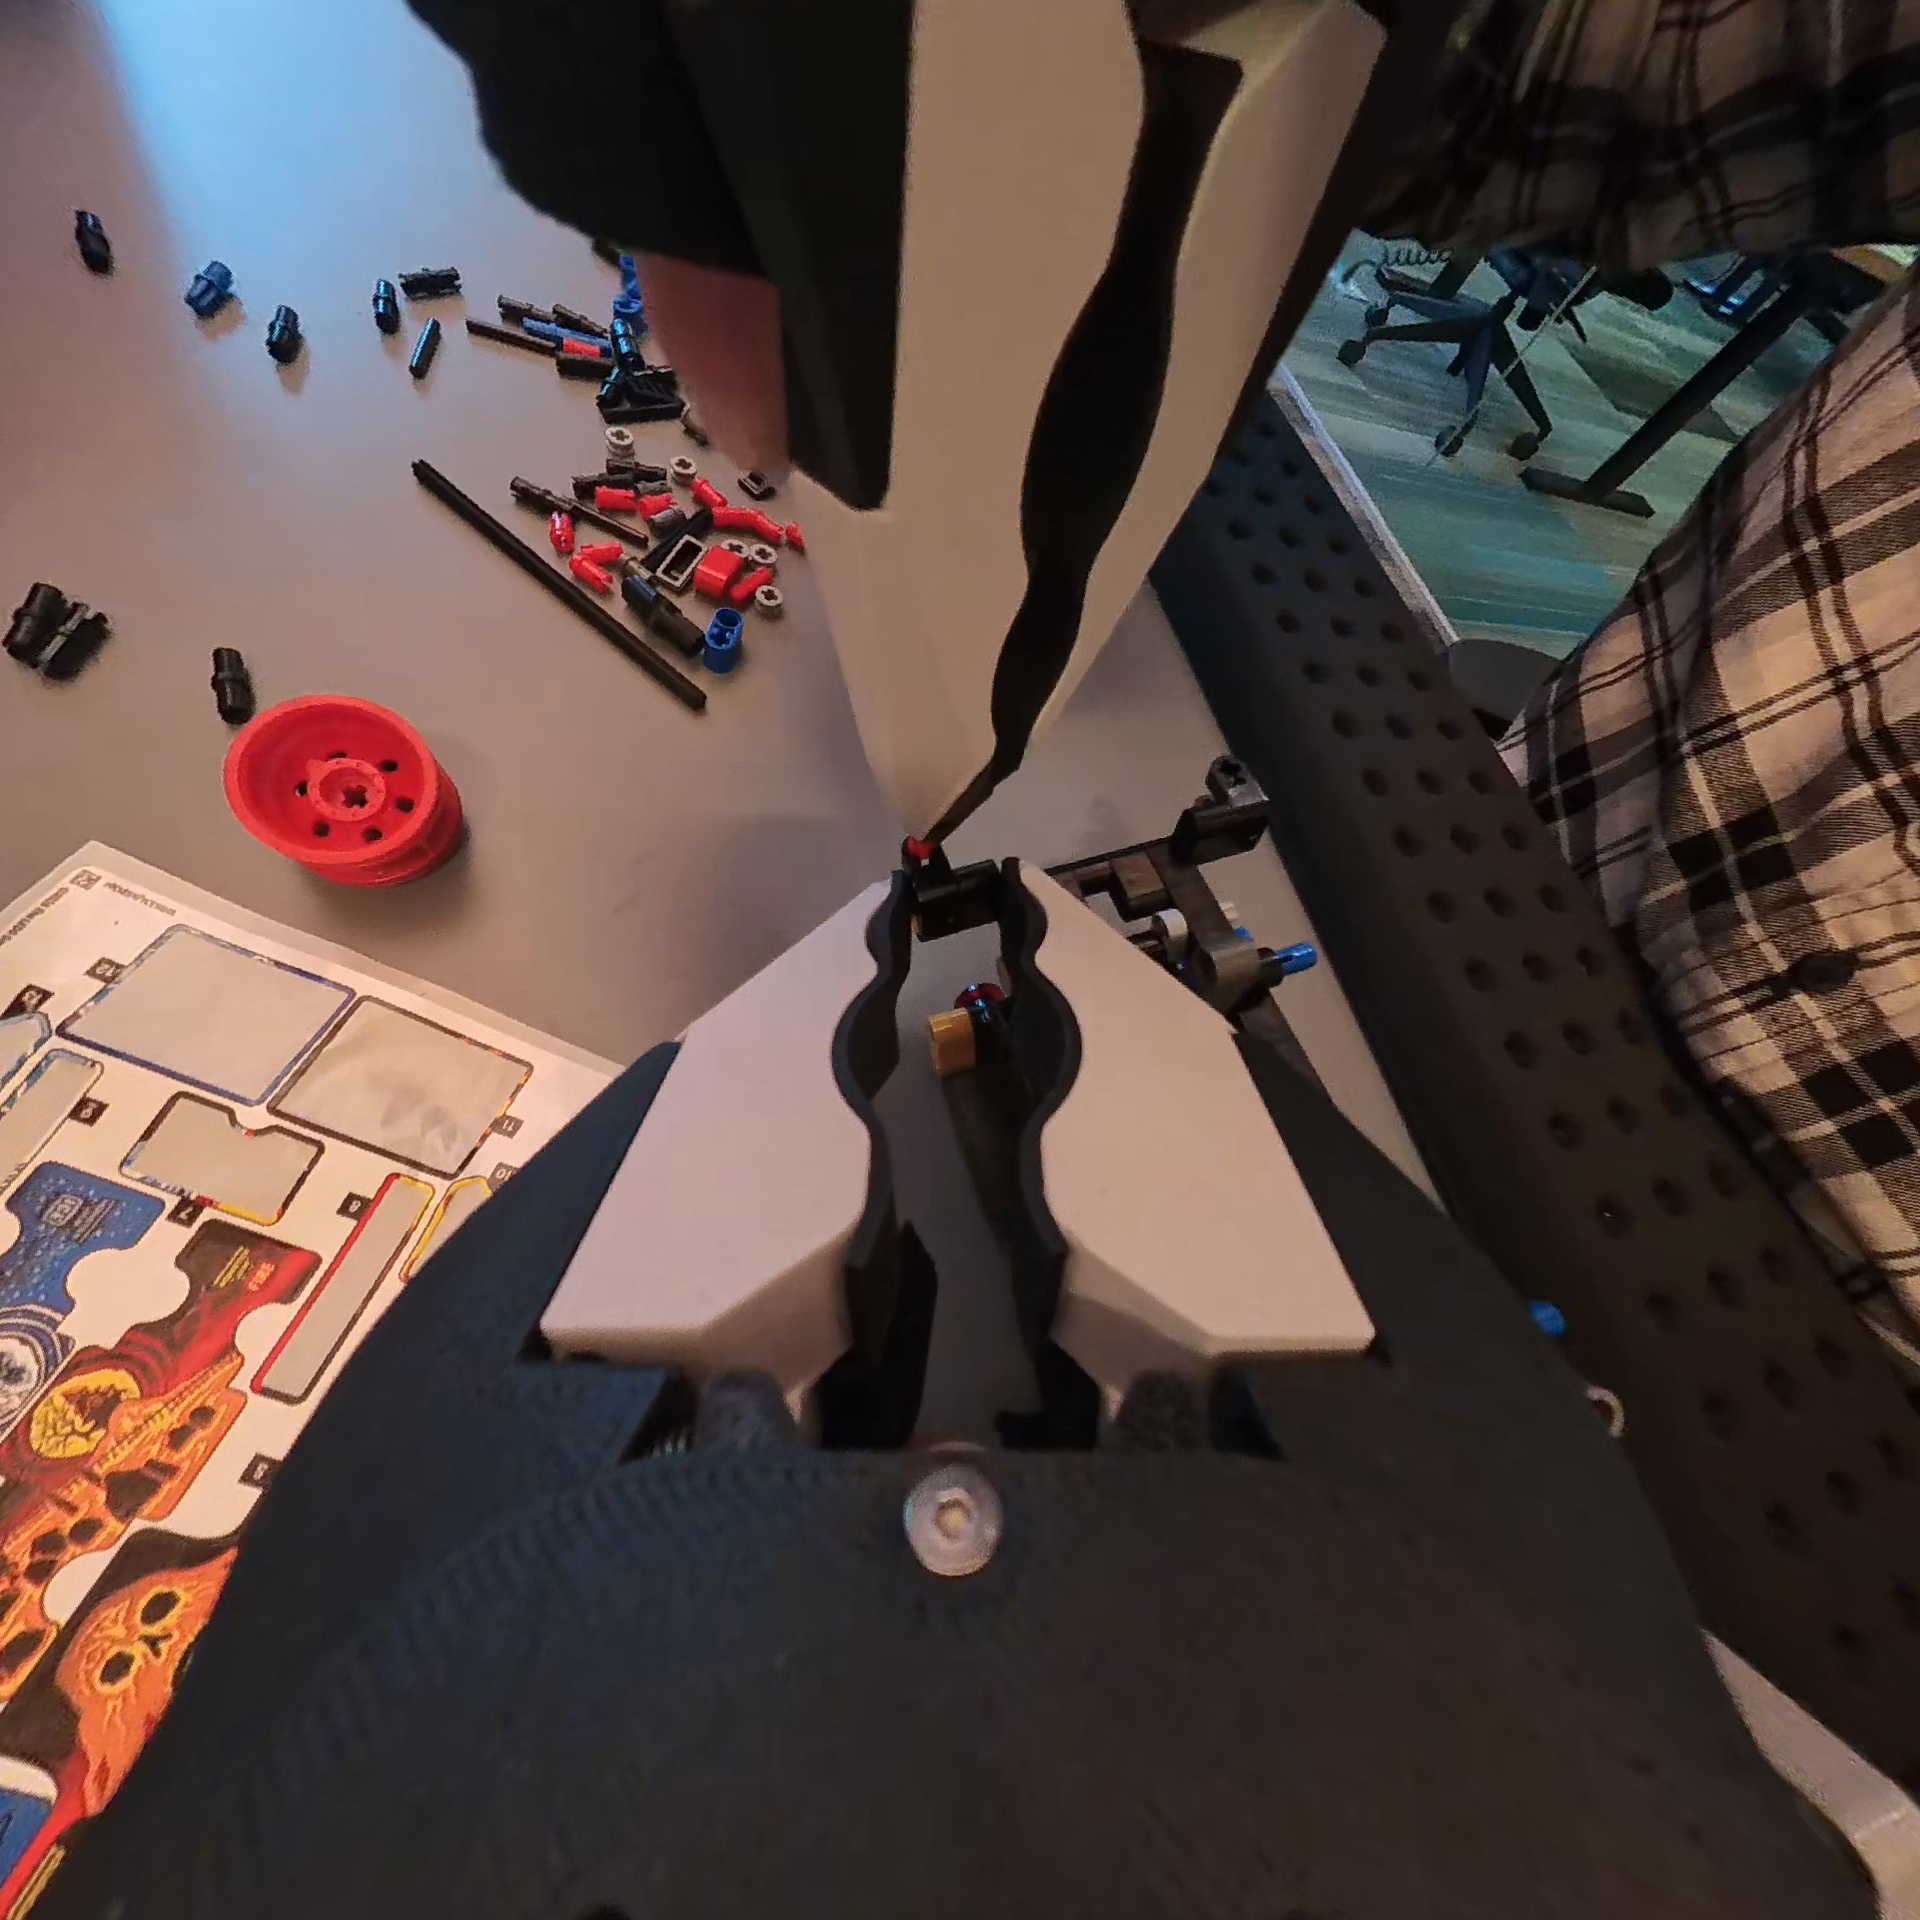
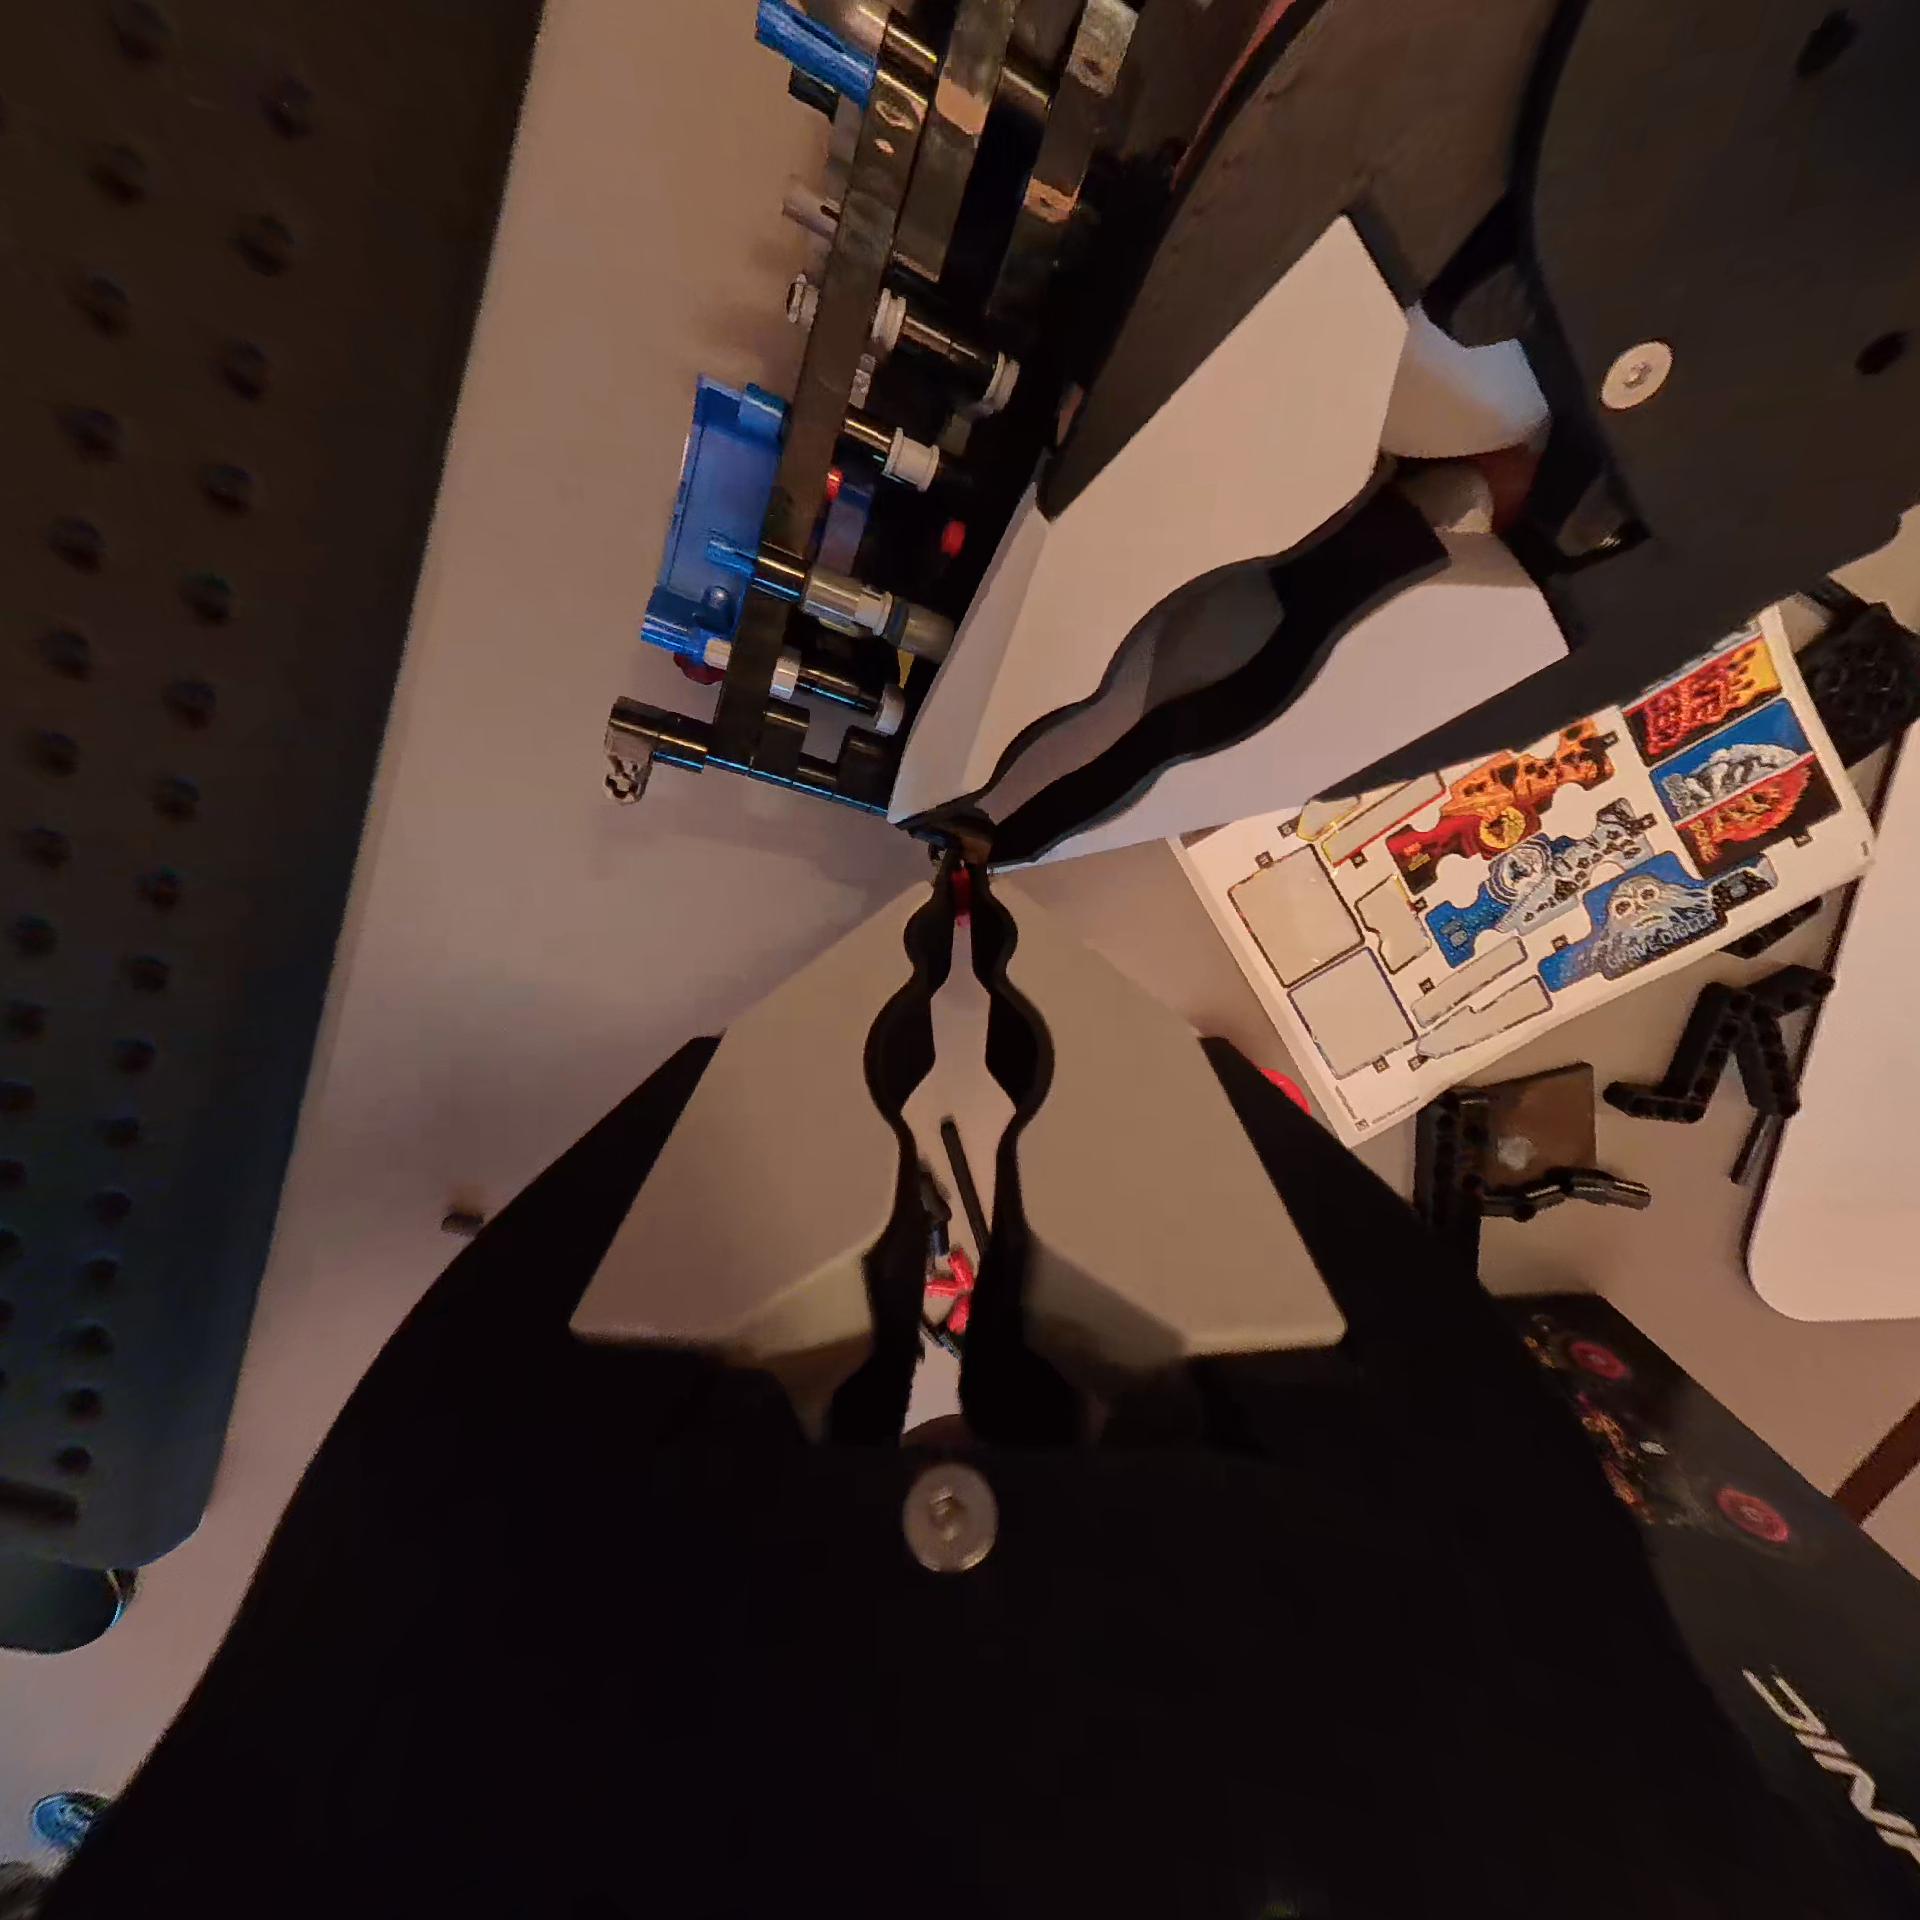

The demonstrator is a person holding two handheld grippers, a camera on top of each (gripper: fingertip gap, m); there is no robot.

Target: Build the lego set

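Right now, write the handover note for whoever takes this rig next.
Left gripper: shut on the black connector at the end of the black frame assembly.
Right gripper: shut on a small red pin, its tip meeting the connector from above.
Parts: the frame assembly lies near the table edge beside the perforated black panel. Loose pins and axles, a red wheel and the sticker sheet lie on the table.
Done: frame partly built.
Left: seat the red pin (whether it is already in cannot be told), then add the remaining parts, wheel and stickers.
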